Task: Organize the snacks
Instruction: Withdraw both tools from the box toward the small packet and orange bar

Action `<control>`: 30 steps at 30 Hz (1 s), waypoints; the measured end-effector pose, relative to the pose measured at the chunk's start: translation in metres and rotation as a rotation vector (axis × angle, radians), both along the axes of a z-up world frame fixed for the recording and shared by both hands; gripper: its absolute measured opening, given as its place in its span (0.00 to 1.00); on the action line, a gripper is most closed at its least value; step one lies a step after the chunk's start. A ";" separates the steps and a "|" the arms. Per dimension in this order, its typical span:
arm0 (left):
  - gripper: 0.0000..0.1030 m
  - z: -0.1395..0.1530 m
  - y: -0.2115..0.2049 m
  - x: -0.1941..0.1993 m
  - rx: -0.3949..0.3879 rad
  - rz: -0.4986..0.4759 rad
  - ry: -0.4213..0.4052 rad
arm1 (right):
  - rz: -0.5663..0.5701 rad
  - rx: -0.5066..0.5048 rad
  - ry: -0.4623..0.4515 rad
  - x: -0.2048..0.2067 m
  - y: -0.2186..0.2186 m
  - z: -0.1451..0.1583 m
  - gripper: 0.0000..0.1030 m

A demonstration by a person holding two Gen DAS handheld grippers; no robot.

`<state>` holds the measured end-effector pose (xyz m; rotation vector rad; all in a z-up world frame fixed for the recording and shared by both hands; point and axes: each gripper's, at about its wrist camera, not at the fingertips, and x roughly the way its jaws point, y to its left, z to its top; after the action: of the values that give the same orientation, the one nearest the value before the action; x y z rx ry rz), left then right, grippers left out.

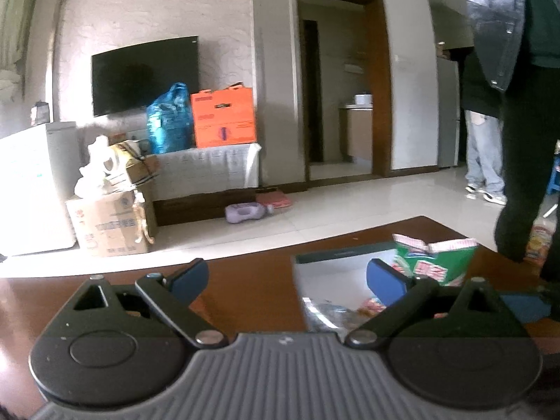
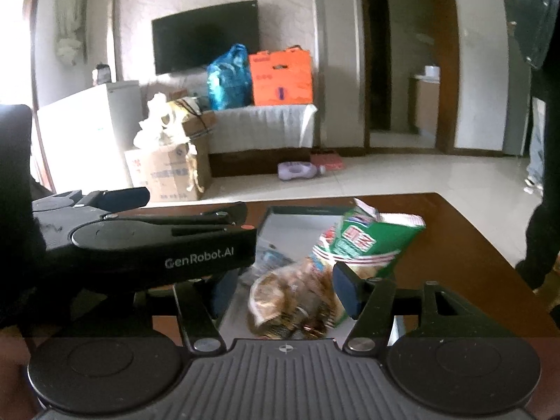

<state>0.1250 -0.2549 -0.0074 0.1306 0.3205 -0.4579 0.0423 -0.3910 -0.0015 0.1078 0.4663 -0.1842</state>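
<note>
A shallow white tray with a dark green rim (image 1: 336, 258) (image 2: 304, 210) sits on the brown table. In it a green snack bag (image 1: 437, 262) (image 2: 371, 238) stands tilted, its top torn open. In front of that lies a clear bag of brown snacks (image 2: 287, 297). My right gripper (image 2: 285, 294) is open, its jaws on either side of the clear bag, and the pads do not press on it. My left gripper (image 1: 287, 280) (image 2: 182, 204) is wide open over the tray's left edge, with nothing between its fingers. In the right wrist view its body hides the right gripper's left finger.
The table (image 1: 245, 280) ends just beyond the tray. A person in dark clothes (image 1: 525, 161) stands close at the right; another person (image 1: 483, 154) stands farther back. On the floor are cardboard boxes (image 1: 108, 224) and a purple bottle (image 1: 245, 211).
</note>
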 end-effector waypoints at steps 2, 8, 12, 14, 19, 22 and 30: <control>0.95 0.002 0.011 0.004 0.001 0.018 0.004 | 0.020 -0.010 0.000 0.004 0.008 0.000 0.59; 0.95 0.004 0.044 0.013 0.005 0.059 0.008 | 0.056 -0.015 0.006 0.018 0.028 0.001 0.59; 0.95 0.005 0.065 0.016 0.007 0.080 0.009 | 0.082 -0.019 0.012 0.026 0.043 0.001 0.59; 0.95 0.005 0.073 0.017 0.008 0.089 0.010 | 0.095 -0.021 0.013 0.029 0.051 0.001 0.59; 0.95 0.003 0.097 0.021 0.009 0.120 0.015 | 0.124 -0.029 0.028 0.040 0.069 -0.001 0.59; 0.95 0.001 0.110 0.027 0.011 0.137 0.023 | 0.140 -0.035 0.037 0.045 0.078 -0.002 0.59; 0.95 -0.008 0.133 0.041 0.011 0.176 0.042 | 0.173 -0.048 0.067 0.061 0.096 -0.009 0.59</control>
<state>0.1663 -0.1224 -0.0150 0.1023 0.3728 -0.2855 0.1033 -0.2952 -0.0101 0.0137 0.5345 -0.0295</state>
